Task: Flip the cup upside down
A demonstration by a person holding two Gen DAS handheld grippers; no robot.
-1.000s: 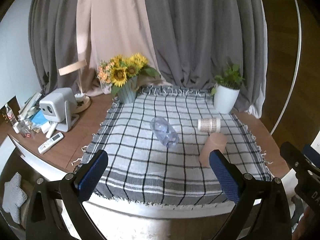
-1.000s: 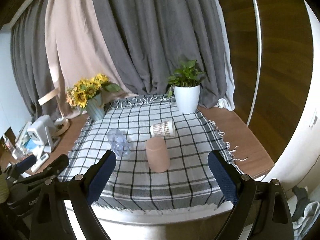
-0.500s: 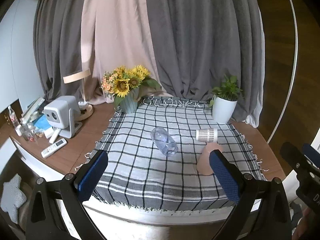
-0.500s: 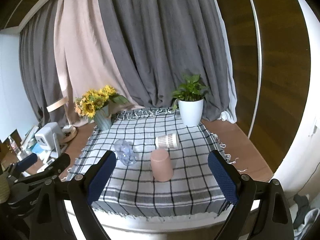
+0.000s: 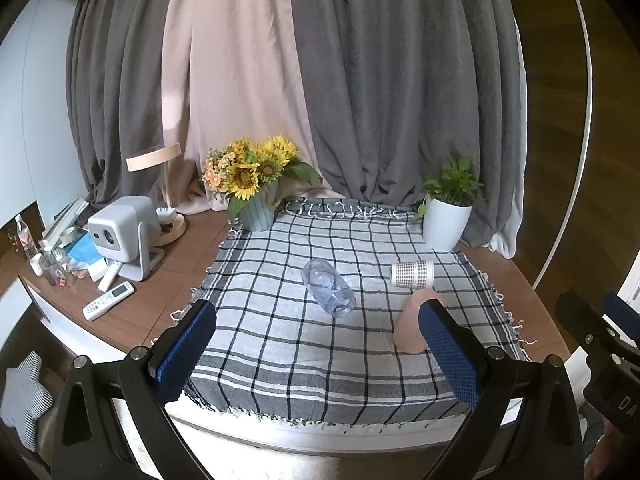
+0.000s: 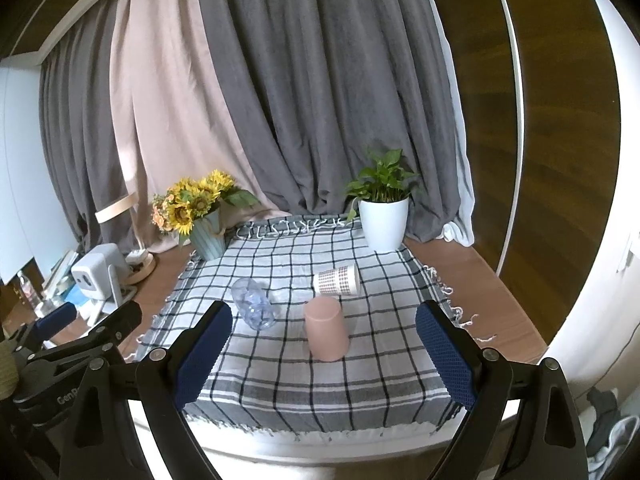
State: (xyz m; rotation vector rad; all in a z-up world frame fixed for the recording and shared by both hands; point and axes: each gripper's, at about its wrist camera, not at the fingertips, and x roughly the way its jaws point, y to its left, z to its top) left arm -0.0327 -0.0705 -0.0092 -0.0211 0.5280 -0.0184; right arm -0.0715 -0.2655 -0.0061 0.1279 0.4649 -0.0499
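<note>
A pink cup (image 6: 326, 329) stands mouth down on the checked cloth (image 6: 280, 376); in the left wrist view the pink cup (image 5: 408, 326) is partly behind my right finger. A clear plastic cup (image 6: 253, 308) (image 5: 328, 292) lies on its side left of it. A patterned paper cup (image 6: 336, 280) (image 5: 412, 274) lies on its side behind it. My left gripper (image 5: 316, 356) and right gripper (image 6: 324, 356) are both open and empty, held back from the table's near edge, above it.
A sunflower vase (image 5: 256, 188) stands at the cloth's back left, a white potted plant (image 6: 382, 220) at the back right. A small projector (image 5: 120, 236), a remote (image 5: 108, 306), a lamp and bottles sit on the wooden desk at left. Curtains hang behind.
Both grippers have pulled back and risen from the table, so the cups look smaller and farther. The cups have not moved. Both jaws stay open.
</note>
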